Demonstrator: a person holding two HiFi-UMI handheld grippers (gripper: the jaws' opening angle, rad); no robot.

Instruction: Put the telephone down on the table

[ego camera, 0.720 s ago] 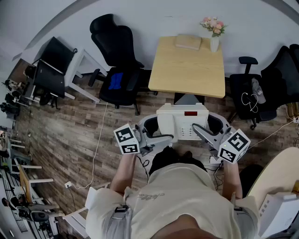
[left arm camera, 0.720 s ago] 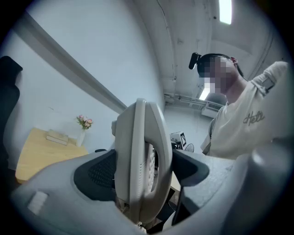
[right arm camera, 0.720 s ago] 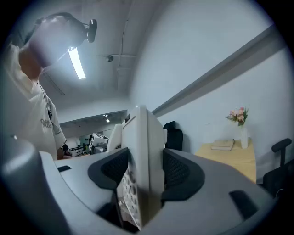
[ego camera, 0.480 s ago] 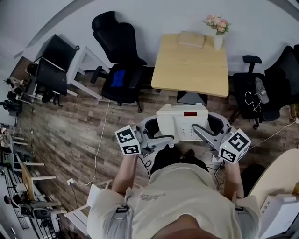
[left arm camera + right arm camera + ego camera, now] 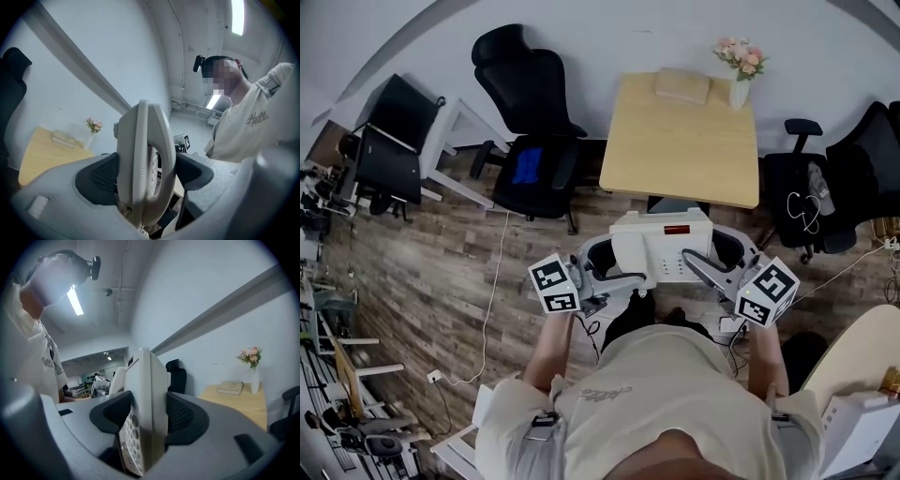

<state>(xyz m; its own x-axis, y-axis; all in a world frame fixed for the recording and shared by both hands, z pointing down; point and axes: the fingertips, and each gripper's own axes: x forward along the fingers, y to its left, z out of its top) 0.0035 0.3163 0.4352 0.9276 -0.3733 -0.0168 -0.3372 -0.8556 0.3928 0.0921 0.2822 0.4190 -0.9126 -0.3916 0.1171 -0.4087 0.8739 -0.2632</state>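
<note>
I hold a white desk telephone with a red display in the air in front of my body, between both grippers. My left gripper clamps its left side and my right gripper its right side. In the left gripper view the telephone stands edge-on between the dark pads of the left gripper. The right gripper view shows its keypad side squeezed inside the right gripper. The light wooden table stands just beyond the telephone.
A book and a vase of flowers sit at the table's far edge. A black office chair stands left of the table, and further dark chairs right. A white cable runs over the wooden floor.
The head view has shifted slightly, and the table's near edge now lies a little closer to the telephone. Both grips on the telephone look the same.
</note>
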